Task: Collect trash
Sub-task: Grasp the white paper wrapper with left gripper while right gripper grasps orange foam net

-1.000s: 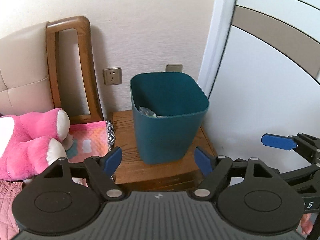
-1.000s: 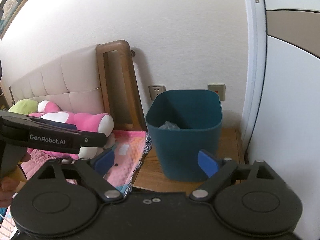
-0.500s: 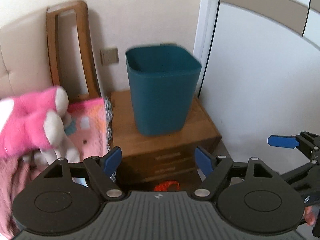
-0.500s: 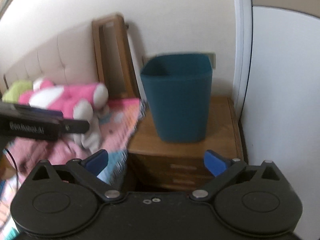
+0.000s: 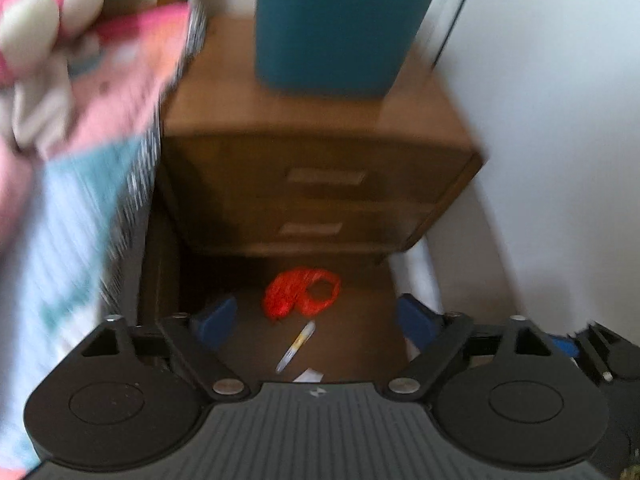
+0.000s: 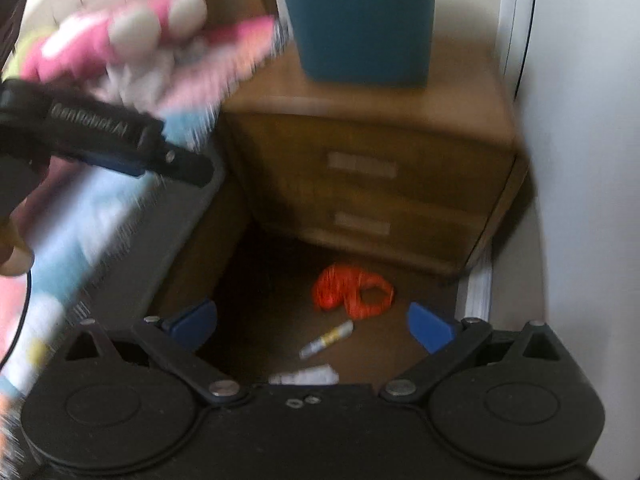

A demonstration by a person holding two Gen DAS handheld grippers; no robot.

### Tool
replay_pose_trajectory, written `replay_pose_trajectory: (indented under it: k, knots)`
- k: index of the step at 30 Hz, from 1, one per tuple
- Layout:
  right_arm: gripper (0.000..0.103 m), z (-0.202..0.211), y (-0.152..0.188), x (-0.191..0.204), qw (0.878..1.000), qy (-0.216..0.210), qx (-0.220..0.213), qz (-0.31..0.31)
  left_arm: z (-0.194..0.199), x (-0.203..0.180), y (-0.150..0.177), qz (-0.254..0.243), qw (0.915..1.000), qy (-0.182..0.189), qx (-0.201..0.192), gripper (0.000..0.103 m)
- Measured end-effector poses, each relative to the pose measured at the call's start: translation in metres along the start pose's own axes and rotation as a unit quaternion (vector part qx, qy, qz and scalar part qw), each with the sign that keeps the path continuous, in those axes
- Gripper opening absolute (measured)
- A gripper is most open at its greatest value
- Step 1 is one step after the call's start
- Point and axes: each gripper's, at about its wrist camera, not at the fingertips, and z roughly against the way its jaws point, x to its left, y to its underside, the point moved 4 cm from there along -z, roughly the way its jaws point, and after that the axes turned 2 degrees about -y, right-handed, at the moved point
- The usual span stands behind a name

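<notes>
both jaws spread wide, nothing between them. left gripper (image 5: 316, 320) and right gripper (image 6: 312, 326) point down at the dark floor (image 6: 276, 292) in front of a wooden nightstand (image 5: 320, 184). trash on the floor: orange mesh net (image 5: 301, 291), crumpled, just in front of the nightstand base; a small white-and-yellow tube (image 5: 296, 346) just beside it, nearer the cameras; a white paper scrap (image 6: 304, 376) at the gripper body edge, partly hidden. teal trash bin (image 5: 340, 28) stands on the nightstand top, rim out of frame. pink plush toy (image 6: 120, 36) and a pink-blue blanket (image 5: 80, 152) hang off the bed on the left, blurred. white door (image 5: 560, 120) on the right. left gripper also shows in the right wrist view at left. both views motion-blurred.
</notes>
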Motion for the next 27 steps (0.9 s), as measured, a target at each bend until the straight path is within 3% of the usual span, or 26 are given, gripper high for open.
replay_pose_trajectory:
  k: [6, 13, 21, 27]
  knots:
    - [0.098, -0.116, 0.083, -0.023, 0.997, -0.001, 0.069, 0.016, -0.138, 0.010, 0.072, 0.016, 0.9974, -0.015, 0.069, 0.092]
    - [0.097, -0.220, 0.159, -0.035, 0.991, -0.022, 0.125, 0.035, -0.270, 0.033, 0.157, 0.047, 0.9844, -0.030, 0.167, 0.092]
    - [0.094, -0.302, 0.218, -0.036, 0.979, -0.058, 0.185, 0.065, -0.372, 0.043, 0.223, 0.039, 0.9635, -0.023, 0.264, 0.092]
    - [0.091, -0.347, 0.245, -0.035, 0.965, -0.079, 0.235, 0.085, -0.418, 0.049, 0.249, 0.013, 0.9547, -0.034, 0.295, 0.092]
